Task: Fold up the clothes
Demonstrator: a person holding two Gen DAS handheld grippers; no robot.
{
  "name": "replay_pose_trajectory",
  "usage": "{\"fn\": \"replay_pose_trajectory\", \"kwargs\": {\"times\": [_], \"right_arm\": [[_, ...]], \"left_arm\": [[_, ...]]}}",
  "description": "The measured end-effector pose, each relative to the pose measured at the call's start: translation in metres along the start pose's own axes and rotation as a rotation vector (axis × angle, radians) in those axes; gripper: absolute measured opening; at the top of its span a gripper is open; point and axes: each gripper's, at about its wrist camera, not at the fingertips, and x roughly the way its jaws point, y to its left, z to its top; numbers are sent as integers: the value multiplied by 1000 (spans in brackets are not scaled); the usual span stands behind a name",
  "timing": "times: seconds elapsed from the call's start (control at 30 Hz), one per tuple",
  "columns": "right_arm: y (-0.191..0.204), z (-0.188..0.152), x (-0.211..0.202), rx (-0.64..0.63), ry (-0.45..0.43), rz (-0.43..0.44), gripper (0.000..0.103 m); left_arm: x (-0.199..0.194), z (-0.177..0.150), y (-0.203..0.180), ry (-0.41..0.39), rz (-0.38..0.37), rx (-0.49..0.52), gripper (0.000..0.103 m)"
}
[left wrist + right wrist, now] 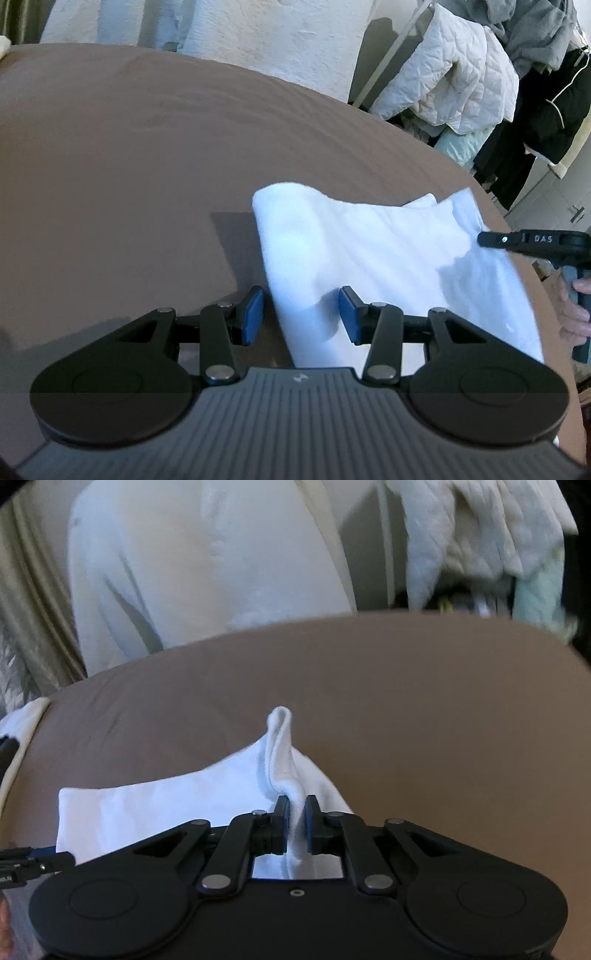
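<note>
The brown table (147, 155) fills most of what you see, its rounded far edge running in front of a white wall and, off to your right, a heap of hanging clothes (480, 74) with a quilted white piece over dark and grey ones. On the table's right part lies the white garment (369, 251), partly folded, with a soft rolled edge toward the left and its near end running under your left tool. Your left gripper (301, 317) hovers low over that near-left edge with its fingers wide apart; the left blue pad (253, 314) sits over bare table just beside the cloth, the right one over the fabric, and neither grips anything. Your right gripper (295, 821) has its fingers closed tight on a raised ridge of the white garment (166, 805), and the pinched fold stands up beyond the tips in a narrow peak. From the left camera you can see that right gripper (491, 239) at the cloth's right edge, with your right hand (574, 310) around its handle.
</note>
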Motion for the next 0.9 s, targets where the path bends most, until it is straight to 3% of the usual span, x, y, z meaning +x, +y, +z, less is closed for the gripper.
{"fn": "replay_pose_trajectory", "kwargs": {"times": [0.07, 0.1, 0.13, 0.17, 0.2, 0.23, 0.27, 0.3, 0.4, 0.47, 0.53, 0.67, 0.77, 0.83, 0.9], "right_arm": [[-11, -1, 13, 65, 22, 24, 42], [-16, -2, 20, 98, 33, 36, 60], [-22, -3, 26, 131, 44, 48, 63], [-26, -3, 33, 151, 56, 52, 61], [-21, -2, 40, 120, 68, 20, 46], [-12, -2, 44, 53, 57, -46, 6], [-3, -4, 45, -24, 25, -101, 6], [3, -6, 41, -73, -35, -121, 6], [24, -8, 15, -174, -243, -132, 4], [42, -5, 8, -301, -284, -182, 4], [49, -1, 13, -361, -255, -225, 4], [39, 4, 23, -343, -170, -258, 4], [31, 1, 27, -313, -146, -329, 10], [26, 0, 25, -290, -149, -409, 16], [16, 4, 8, -209, -178, -419, 24]], "left_arm": [[6, 2, 1, -10, -18, -20, 51], [9, 4, 2, -13, -28, -36, 54], [14, 6, 4, -12, -39, -50, 58], [18, 7, 5, -11, -49, -61, 61], [23, 7, 4, -10, -49, -55, 60], [23, 7, 0, -22, -26, -21, 50], [23, 6, -3, -34, -2, 14, 16], [23, 6, -8, -45, 20, 51, 6], [12, 4, -39, -114, 96, 210, 7], [8, 3, -61, -159, 161, 303, 7], [12, 5, -71, -163, 174, 327, 9], [33, 12, -46, -84, 194, 197, 22], [25, 6, -31, -121, 247, 157, 26], [16, 3, -31, -156, 327, 194, 26], [1, 3, -28, -172, 305, 165, 26]]}}
